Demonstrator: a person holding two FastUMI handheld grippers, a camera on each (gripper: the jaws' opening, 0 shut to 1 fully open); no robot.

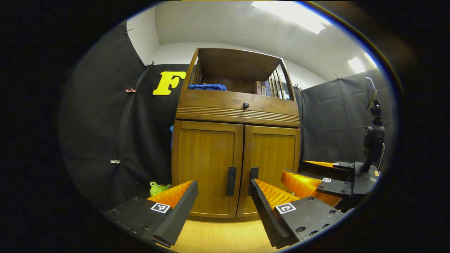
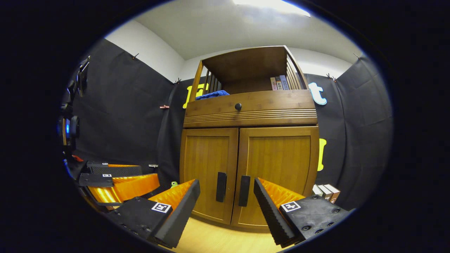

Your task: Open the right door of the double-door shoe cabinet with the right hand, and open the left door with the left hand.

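A wooden shoe cabinet (image 1: 239, 105) (image 2: 249, 109) stands ahead with both doors closed. Its left door (image 1: 205, 165) (image 2: 207, 168) and right door (image 1: 272, 154) (image 2: 281, 168) each carry a dark vertical handle, the left handle (image 1: 231, 181) (image 2: 221, 187) and the right handle (image 1: 253, 174) (image 2: 244, 190), side by side at the centre seam. My left gripper (image 1: 224, 198) is open, short of the handles, holding nothing. My right gripper (image 2: 226, 198) is open too, also short of the doors. The right gripper (image 1: 313, 179) shows at the right of the left gripper view; the left gripper (image 2: 116, 182) shows at the left of the right gripper view.
A drawer with a round knob (image 1: 245, 105) sits above the doors. The open top shelf holds a blue cloth (image 1: 207, 87) and books (image 2: 279, 83). A green toy (image 1: 157, 188) lies on the floor left of the cabinet, small boxes (image 2: 325, 191) on its right. Light wooden floor (image 1: 218, 235) lies in front.
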